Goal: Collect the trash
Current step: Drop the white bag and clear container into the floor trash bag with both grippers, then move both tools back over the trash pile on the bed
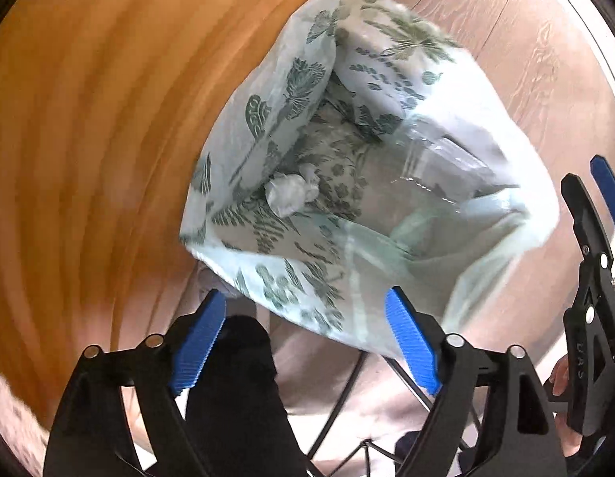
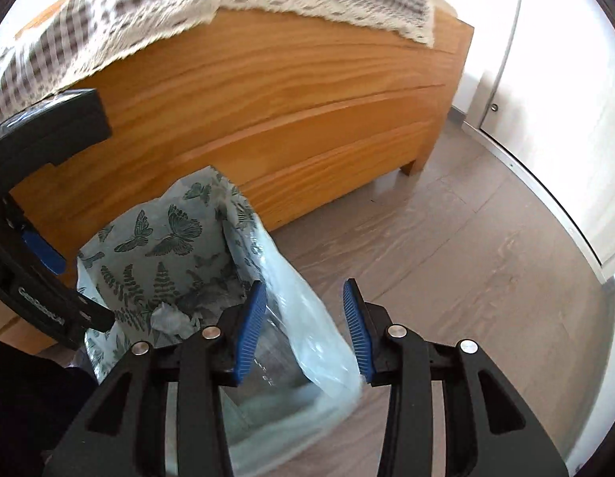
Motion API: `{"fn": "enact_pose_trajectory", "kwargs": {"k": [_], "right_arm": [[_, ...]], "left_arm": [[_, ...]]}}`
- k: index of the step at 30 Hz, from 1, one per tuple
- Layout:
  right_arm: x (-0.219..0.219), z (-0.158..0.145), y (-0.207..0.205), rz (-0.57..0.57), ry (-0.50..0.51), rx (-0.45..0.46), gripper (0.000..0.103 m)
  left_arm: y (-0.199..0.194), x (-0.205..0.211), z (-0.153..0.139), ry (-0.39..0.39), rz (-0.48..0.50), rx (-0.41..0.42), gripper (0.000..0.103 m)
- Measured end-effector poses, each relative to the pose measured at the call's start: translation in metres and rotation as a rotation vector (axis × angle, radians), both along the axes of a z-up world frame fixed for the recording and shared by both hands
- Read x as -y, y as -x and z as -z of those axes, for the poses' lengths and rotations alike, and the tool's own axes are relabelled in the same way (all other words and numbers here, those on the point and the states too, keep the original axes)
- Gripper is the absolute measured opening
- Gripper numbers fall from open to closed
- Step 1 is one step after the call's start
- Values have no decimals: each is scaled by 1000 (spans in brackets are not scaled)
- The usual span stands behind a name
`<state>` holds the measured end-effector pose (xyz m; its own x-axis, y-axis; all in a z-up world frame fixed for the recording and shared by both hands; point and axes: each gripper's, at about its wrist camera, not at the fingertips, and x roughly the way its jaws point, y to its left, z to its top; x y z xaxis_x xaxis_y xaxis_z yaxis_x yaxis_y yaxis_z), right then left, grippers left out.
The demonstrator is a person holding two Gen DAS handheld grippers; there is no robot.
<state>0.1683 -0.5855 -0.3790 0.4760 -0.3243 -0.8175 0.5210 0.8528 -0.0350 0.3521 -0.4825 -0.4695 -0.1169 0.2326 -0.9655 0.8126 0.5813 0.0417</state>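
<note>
A thin pale-green bag (image 1: 275, 91) printed with butterflies and ferns stands open on the floor beside a wooden chest. Inside lie a crumpled white tissue (image 1: 291, 194) and a clear plastic item (image 1: 438, 167). My left gripper (image 1: 307, 338) hangs open above the bag's near rim, its blue pads wide apart and touching nothing. The right gripper (image 2: 303, 334) is open over the bag's (image 2: 172, 246) right rim, with loose bag film between its pads but not pinched. The tissue (image 2: 168, 318) also shows there. Each gripper appears at the edge of the other's view.
The wooden chest (image 2: 267, 91) carries a checked cloth (image 2: 148, 4) with a lace edge. Grey wood floor (image 2: 466, 258) stretches right to a white cabinet door (image 2: 565, 79). A dark trouser leg (image 1: 235, 377) and thin metal rods (image 1: 347, 409) lie below the left gripper.
</note>
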Motion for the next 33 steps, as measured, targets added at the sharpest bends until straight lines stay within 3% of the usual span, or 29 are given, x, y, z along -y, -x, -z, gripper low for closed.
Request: {"fn": "enact_pose_trajectory", "kwargs": {"k": [6,10,17,20,27,33], "right_arm": [[-7,-24,20,-10,-12,-16,40],[-21,-47,28,-39,6,-23,45],[-46,-89,24,-101,26,-38,49],[-56,-111,17,-126,44,-31,52],[-81,-179,-16,-129,66,74,57],[-123,-238,-68,-214,85,186,62]], "left_arm": [[20,-13,-38,85,-37,-37,84],[36,-20,-65,137,-5,-61,85],[33,-46,-127,250,-18,-22,85],[26,-70,-167,323,-38,54,85],[3,-146,-270,607,-64,302,95],[-40,-211,-329,766,-163,531,95]]}}
